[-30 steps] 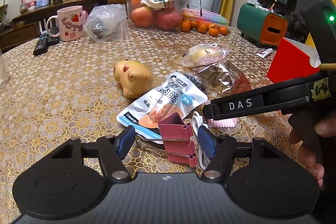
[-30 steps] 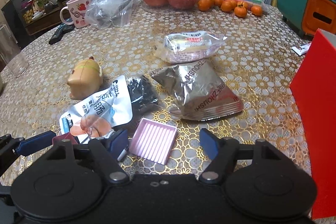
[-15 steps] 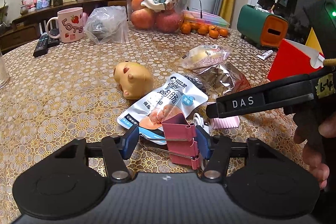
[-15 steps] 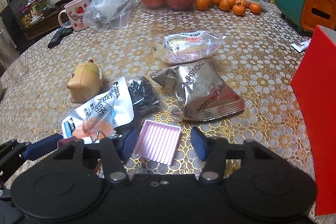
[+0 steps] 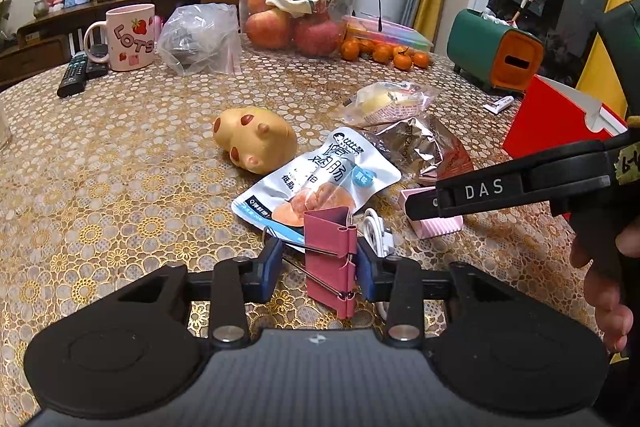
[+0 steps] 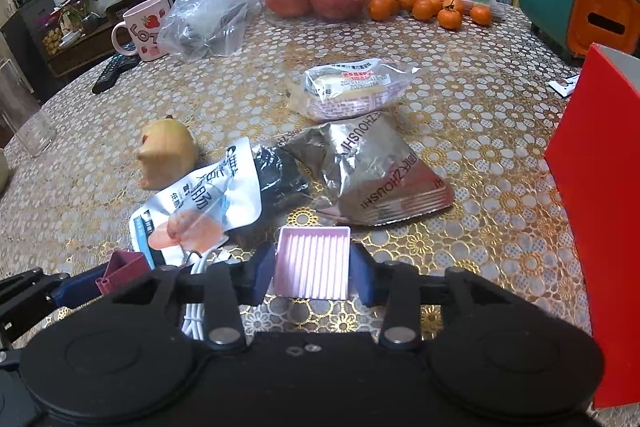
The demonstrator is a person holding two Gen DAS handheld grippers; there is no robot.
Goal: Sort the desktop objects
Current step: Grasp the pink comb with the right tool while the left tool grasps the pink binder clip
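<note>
A dark pink binder clip [image 5: 330, 259] stands between the blue pads of my left gripper [image 5: 318, 263], whose jaws are closing. The right pad touches the clip's body; a gap remains at the left pad, crossed only by the clip's wire handle. My right gripper [image 6: 312, 269] is closing on a small pink ridged box [image 6: 312, 263], with both pads against its sides. In the left wrist view, one of the right gripper's fingers [image 5: 480, 191] covers part of that box [image 5: 436, 227]. A hand [image 5: 600, 267] holds it.
Ahead on the patterned tablecloth [image 5: 120, 167] lie a yellow pig toy [image 5: 256, 143], a white sausage packet [image 5: 320, 179], a black packet [image 6: 280, 167], a silver snack bag [image 6: 372, 171], a clear bread packet [image 6: 348, 87] and a white cable [image 5: 376, 231]. A red box [image 6: 592, 187] stands at right.
Both pairs of jaws have narrowed: the left around the binder clip, the right onto the sides of the pink box. Neither hand has shifted.
</note>
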